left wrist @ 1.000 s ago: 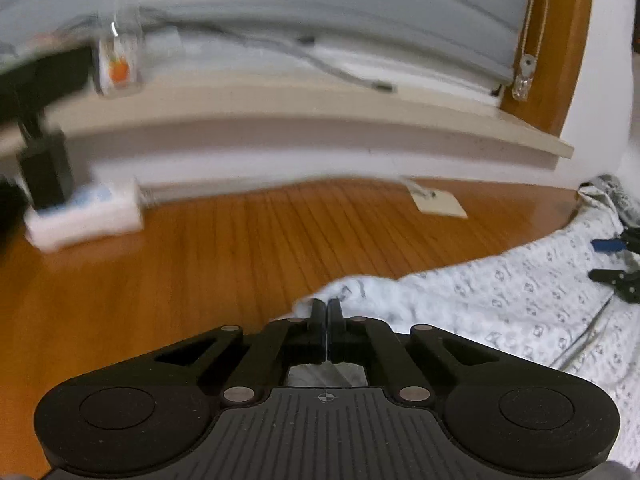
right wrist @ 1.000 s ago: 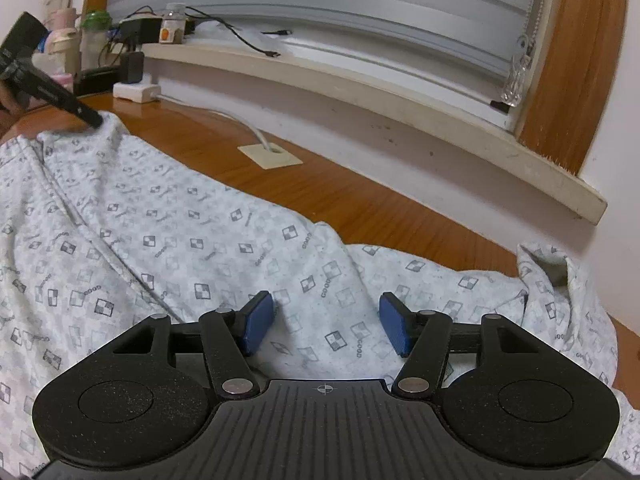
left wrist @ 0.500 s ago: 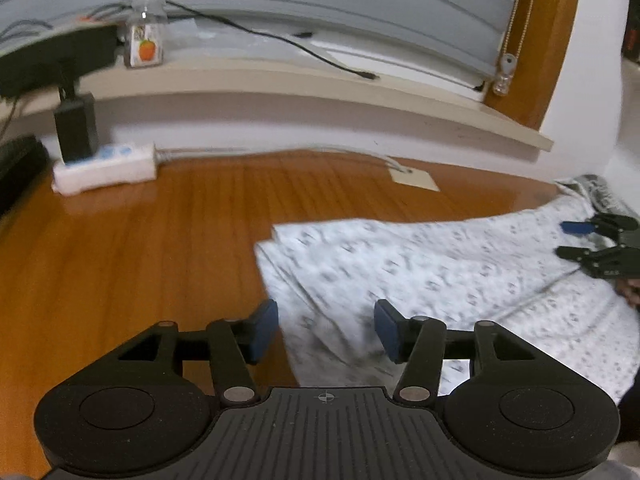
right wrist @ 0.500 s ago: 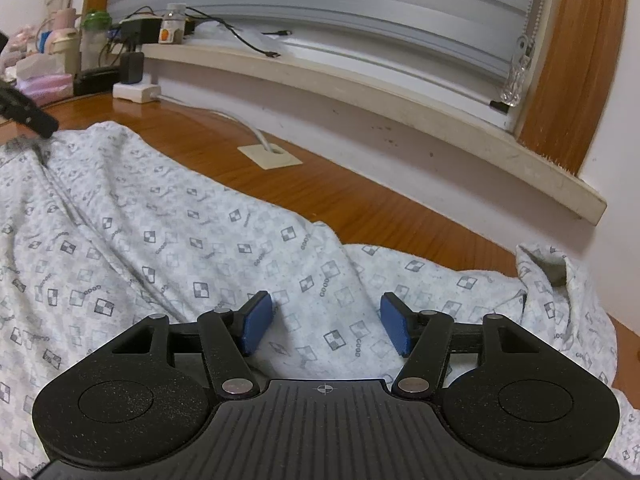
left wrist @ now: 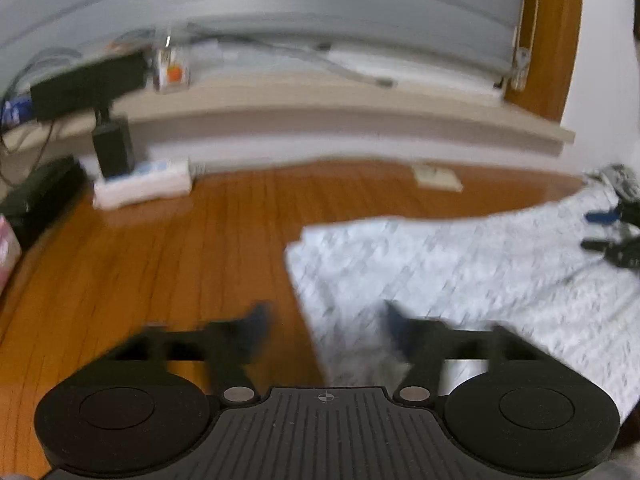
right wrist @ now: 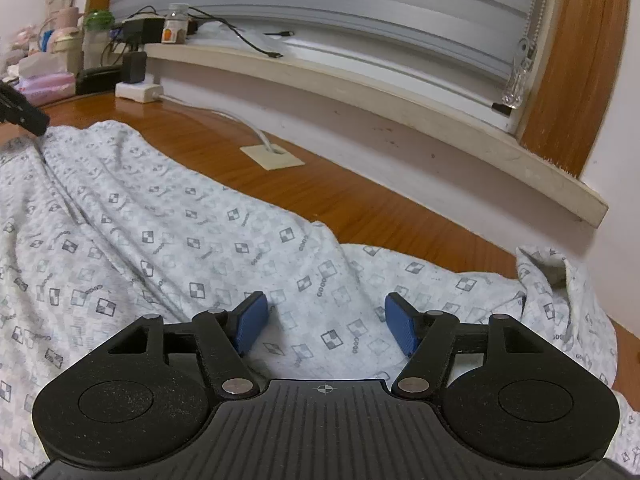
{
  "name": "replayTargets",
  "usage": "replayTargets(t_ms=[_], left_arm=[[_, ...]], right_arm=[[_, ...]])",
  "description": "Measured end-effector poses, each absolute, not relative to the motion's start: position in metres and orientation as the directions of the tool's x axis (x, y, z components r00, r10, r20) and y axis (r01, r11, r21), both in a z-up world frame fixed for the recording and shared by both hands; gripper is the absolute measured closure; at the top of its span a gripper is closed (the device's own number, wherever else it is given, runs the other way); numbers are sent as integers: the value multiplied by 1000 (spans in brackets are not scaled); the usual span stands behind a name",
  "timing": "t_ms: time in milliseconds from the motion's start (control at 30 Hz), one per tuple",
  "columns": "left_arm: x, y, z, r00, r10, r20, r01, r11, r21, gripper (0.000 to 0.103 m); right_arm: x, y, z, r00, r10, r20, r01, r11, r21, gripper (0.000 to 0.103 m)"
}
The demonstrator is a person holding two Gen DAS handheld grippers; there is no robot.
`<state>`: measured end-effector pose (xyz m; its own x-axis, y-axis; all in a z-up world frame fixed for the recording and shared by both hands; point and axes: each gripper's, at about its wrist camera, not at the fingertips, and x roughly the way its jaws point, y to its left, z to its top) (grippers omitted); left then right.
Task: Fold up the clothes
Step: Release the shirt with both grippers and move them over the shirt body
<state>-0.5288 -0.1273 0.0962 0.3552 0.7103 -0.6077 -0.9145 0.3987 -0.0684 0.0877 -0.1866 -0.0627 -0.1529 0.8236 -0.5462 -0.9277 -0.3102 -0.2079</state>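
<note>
A: Left wrist view, blurred. Left gripper (left wrist: 326,322) released; its jaws have just been opening and stand wide, nothing pinched. The left finger is over bare wooden tabletop (left wrist: 168,264), the right finger over cloth.

B: Where's the garment?

A: Patterned white shirt (left wrist: 440,264) lies to the right and ahead of the claw. Its squared-off left edge runs from near the claw away toward the wall; the long axis runs left to right across the table. The right gripper (left wrist: 612,232) shows at its far right end.

B: Room to move?

A: Bare wood to the left, up to a white power strip (left wrist: 142,186) and dark boxes near the wall. My guess is the next regrip takes that left edge, just inside the jaws' reach.

B: Right wrist view?

A: Sharp. Right gripper (right wrist: 326,326) parted, blue pads (right wrist: 252,322) clear of the fabric, nothing grasped; the jaws have just been opening slightly. The shirt (right wrist: 180,220) spreads beneath and to the left; a bunched cuff or collar sits at the far right. The left gripper's tip (right wrist: 24,114) is at the shirt's far left end.

B: Edges?

A: The shirt's far edge runs diagonally along a strip of bare table, a cable plate (right wrist: 272,156) beyond it. The right hand is nearer the bunched end.
</note>
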Motion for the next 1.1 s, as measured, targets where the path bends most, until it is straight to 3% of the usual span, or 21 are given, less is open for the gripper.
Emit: replayTargets(t_ms=[100, 200, 400, 633, 767, 1100], left_arm=[[-494, -126, 96, 429, 704, -567, -891, 433, -137, 18], [-447, -123, 89, 485, 694, -532, -863, 478, -163, 1], [-372, -104, 62, 520, 642, -563, -813, 574, -96, 1], [-390, -69, 50, 461, 637, -617, -851, 514, -105, 10], [-392, -45, 49, 401, 661, -634, -865, 501, -24, 10], [-415, -14, 48, 426, 656, -622, -871, 483, -87, 2]], right_arm=[[89, -186, -62, -162, 819, -551, -929, -315, -194, 39], [90, -185, -63, -170, 813, -556, -931, -318, -180, 38], [91, -180, -63, -179, 806, -564, -934, -320, -161, 38], [87, -159, -63, -189, 799, -571, -938, -319, -137, 38], [75, -133, -64, -190, 800, -569, -936, -323, -141, 39], [69, -117, -59, -189, 832, -522, -942, -303, -141, 38]])
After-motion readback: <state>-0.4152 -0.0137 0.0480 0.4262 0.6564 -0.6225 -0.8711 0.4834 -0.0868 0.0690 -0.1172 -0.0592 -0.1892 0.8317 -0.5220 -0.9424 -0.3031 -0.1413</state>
